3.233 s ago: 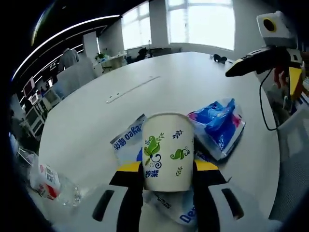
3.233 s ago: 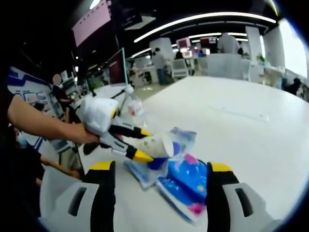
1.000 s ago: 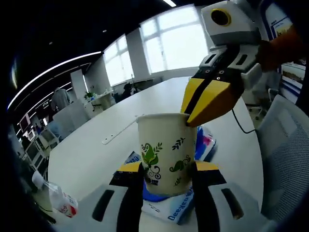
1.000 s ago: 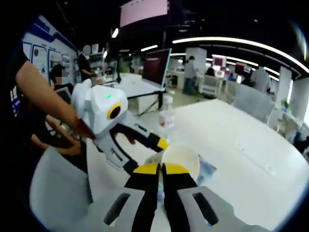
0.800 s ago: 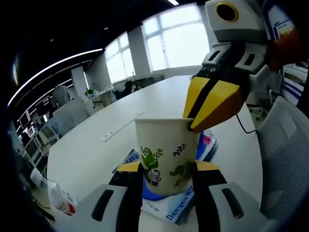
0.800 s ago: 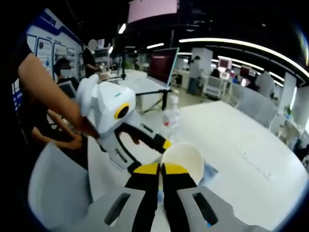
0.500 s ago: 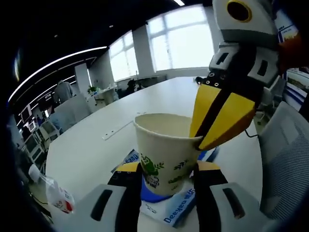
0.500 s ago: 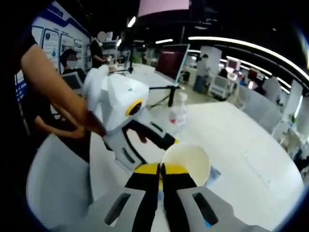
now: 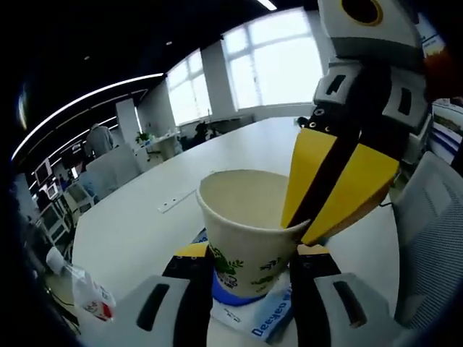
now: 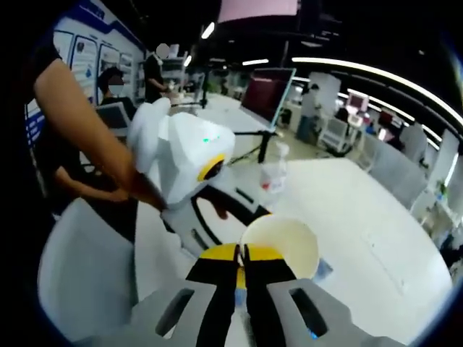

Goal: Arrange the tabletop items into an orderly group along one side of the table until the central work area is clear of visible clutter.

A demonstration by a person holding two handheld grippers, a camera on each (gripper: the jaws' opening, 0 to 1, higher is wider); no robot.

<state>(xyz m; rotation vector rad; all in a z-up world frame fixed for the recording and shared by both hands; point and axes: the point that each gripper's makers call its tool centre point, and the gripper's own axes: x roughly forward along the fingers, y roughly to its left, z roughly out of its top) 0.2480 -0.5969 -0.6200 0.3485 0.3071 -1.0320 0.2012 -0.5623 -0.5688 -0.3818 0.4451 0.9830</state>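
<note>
A large open office with bright windows [image 9: 275, 61] and ceiling light strips lies beyond the left gripper [image 9: 244, 269]. A long white table [image 9: 137, 224] runs ahead of its jaws, with grey chairs [image 9: 434, 238] to the right. The left gripper holds a paper cup [image 9: 246, 235] by its sides, above a blue packet [image 9: 264, 318]. The right gripper [image 10: 241, 254], jaws nearly together, pinches the cup's [image 10: 282, 246] rim. A bottle [image 9: 76, 285] lies left of the left gripper; in the right gripper view, a bottle [image 10: 275, 173] stands beyond the cup. A person's arm [image 10: 87, 130] reaches in left.
</note>
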